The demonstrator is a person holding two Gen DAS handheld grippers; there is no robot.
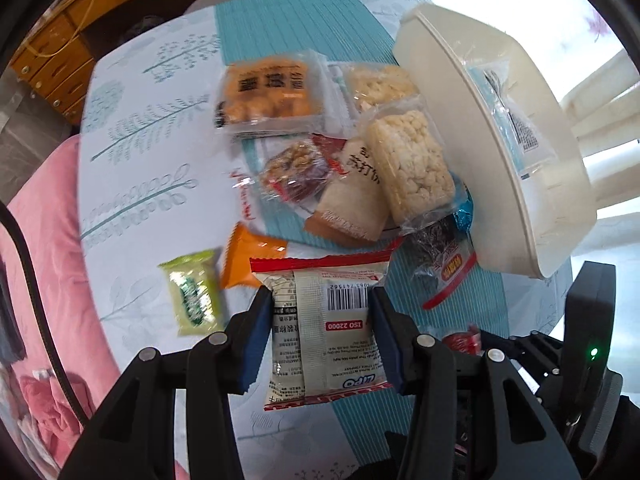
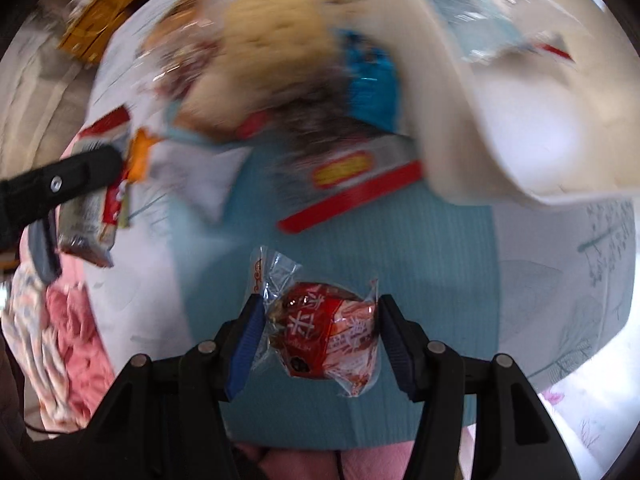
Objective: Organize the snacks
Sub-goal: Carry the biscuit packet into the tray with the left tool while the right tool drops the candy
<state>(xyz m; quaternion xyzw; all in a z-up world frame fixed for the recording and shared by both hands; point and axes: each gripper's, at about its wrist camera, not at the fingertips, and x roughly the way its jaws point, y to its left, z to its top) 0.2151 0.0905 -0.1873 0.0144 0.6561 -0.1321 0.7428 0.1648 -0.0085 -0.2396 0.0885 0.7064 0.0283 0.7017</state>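
Note:
My left gripper is shut on a white LIPO snack packet with red edges, held above the table. My right gripper is shut on a small red wrapped snack above the teal runner. A pile of snacks lies ahead: an orange-printed cake packet, two puffed rice bars, a nut bar, a dark seaweed packet, an orange packet and a green packet. A cream storage box stands at right with a packet inside. The left gripper also shows in the right wrist view.
The table has a white leaf-print cloth. Pink fabric lies off its left edge. A wooden cabinet stands behind at left. The right wrist view is motion-blurred in its upper half.

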